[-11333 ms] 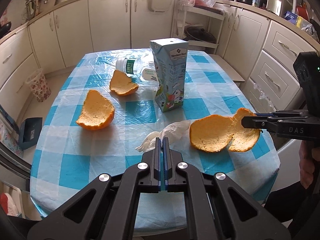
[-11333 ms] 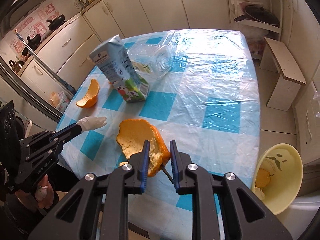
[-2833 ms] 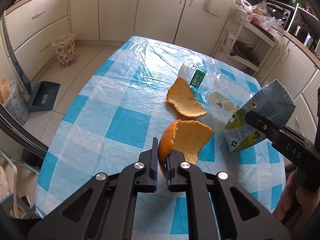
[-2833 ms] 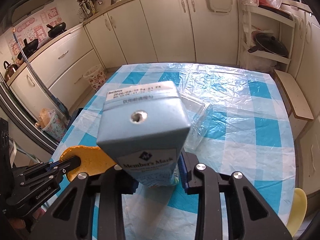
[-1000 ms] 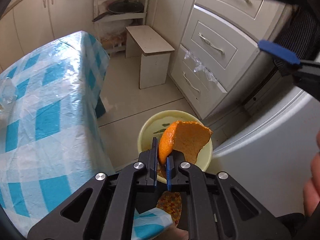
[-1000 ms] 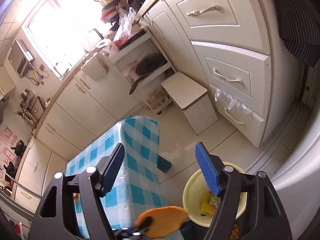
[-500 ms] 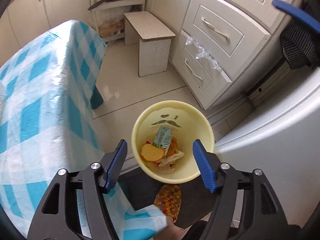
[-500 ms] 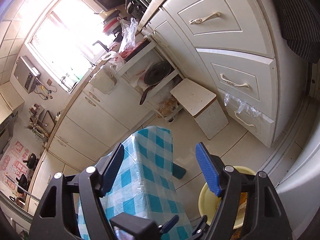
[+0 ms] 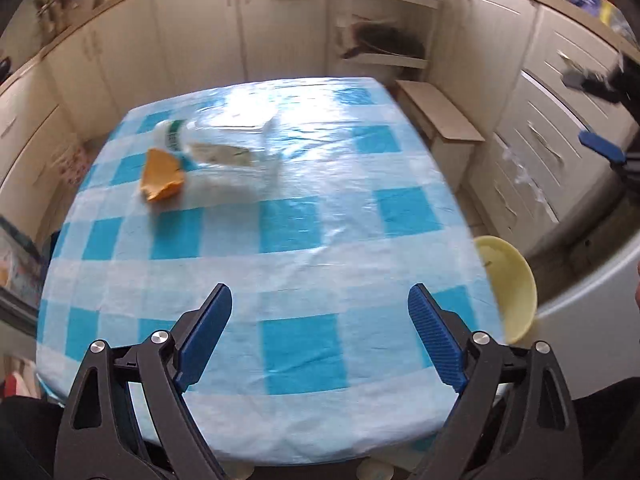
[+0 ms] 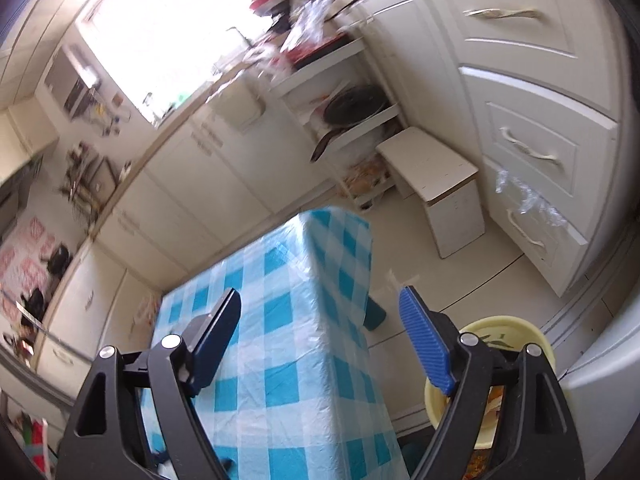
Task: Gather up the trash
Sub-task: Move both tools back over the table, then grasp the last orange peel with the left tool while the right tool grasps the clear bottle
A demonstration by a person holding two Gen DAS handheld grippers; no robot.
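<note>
left hand-held gripper (image 9: 320, 320): just opened wide, empty | right hand-held gripper (image 10: 320, 324): wide, empty (opening further) | peel (image 9: 160, 176) on table (image 9: 320, 240)

Bright daylight blows out the window (image 10: 160, 20) (strong motion blur, fisheye-bent edges), tablecloth (image 9: 256, 120) glaring.

Home kitchen: cream cabinets (image 10: 520, 92), checked-cloth table (image 9: 280, 240), shelved frying pan (image 10: 352, 108).

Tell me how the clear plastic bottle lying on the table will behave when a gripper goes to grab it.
The clear plastic bottle lies on its side on the glossy table cover, so a nudge would probably roll it. It looks empty and thin-walled: likely light, and it may dent under the jaws. The orange peel beside it might block rolling that way.
</note>
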